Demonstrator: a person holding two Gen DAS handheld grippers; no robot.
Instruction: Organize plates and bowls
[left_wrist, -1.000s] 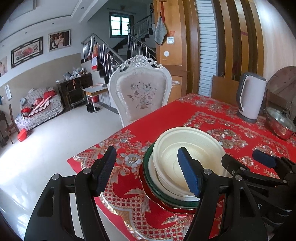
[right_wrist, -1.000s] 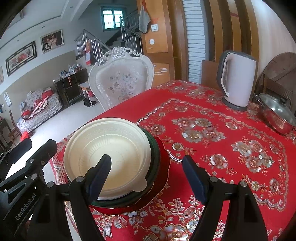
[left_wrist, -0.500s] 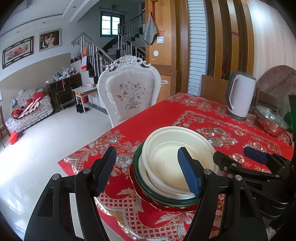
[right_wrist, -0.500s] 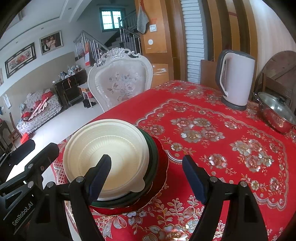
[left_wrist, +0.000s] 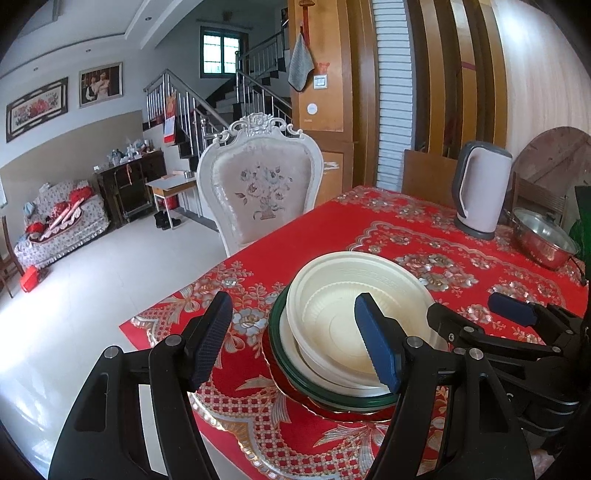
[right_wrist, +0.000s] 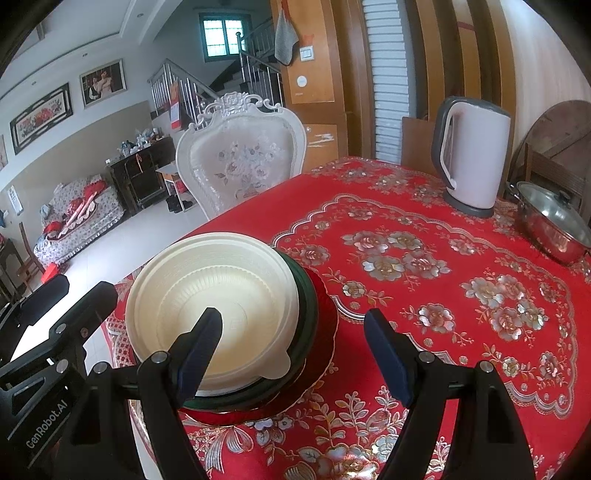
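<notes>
Bowls (left_wrist: 347, 325) of cream plastic sit nested one inside another, ribbed on the inner wall, the top one with a small tab on its near rim in the right wrist view. They rest in a dark green dish (right_wrist: 308, 317), which stands on a red plate (right_wrist: 327, 332) with a scalloped gold edge. The whole stack sits near the left corner of the table, close to its near edge.

From the left: the left gripper (left_wrist: 293, 343) has its fingers apart with nothing between the pads; its left finger hangs over the table's corner and the floor, its right finger in front of the bowls. The right gripper (right_wrist: 291, 350) is also spread and empty, its left finger in front of the bowls, its right finger over bare cloth. I cannot tell whether either finger touches the stack.

A red tablecloth (right_wrist: 424, 295) with gold and silver flowers covers the table. Behind its left edge stands a white carved chair (left_wrist: 260, 188) with a flowered back. Toward the far right are a pale kettle (right_wrist: 472, 155) with a grey handle and, beside it, a steel pot (right_wrist: 554, 225) with a glass lid.

Beyond lie a pale tiled floor (left_wrist: 85, 288), a sofa (left_wrist: 61, 225) with red cushions at far left, framed pictures, a staircase (left_wrist: 207, 107) with a metal rail, and wooden panelling on the right.
</notes>
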